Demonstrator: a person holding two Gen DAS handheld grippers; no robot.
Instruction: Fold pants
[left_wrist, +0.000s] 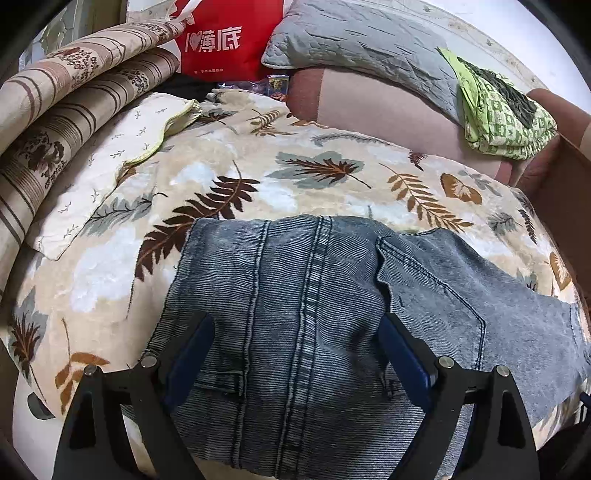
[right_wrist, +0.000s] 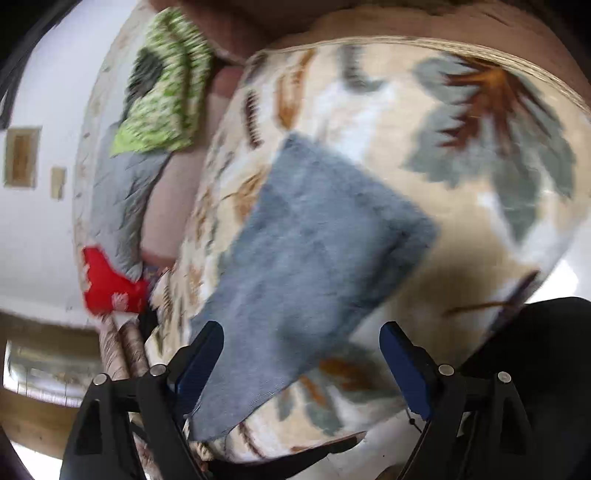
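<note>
In the left wrist view the jeans lie folded on a blanket spread over the bed, nearest the camera, with the left gripper above them, its jaws standing wide to either side of the seam. Left of the jeans a small pillow rests on the blanket, with rolled bedding beyond it. Behind the blanket stand a bag and a quilted pillow; at far right a folded cloth lies on a cushion. The right wrist view is blurred, but the right gripper seems to hang over the jeans' edge.
</note>
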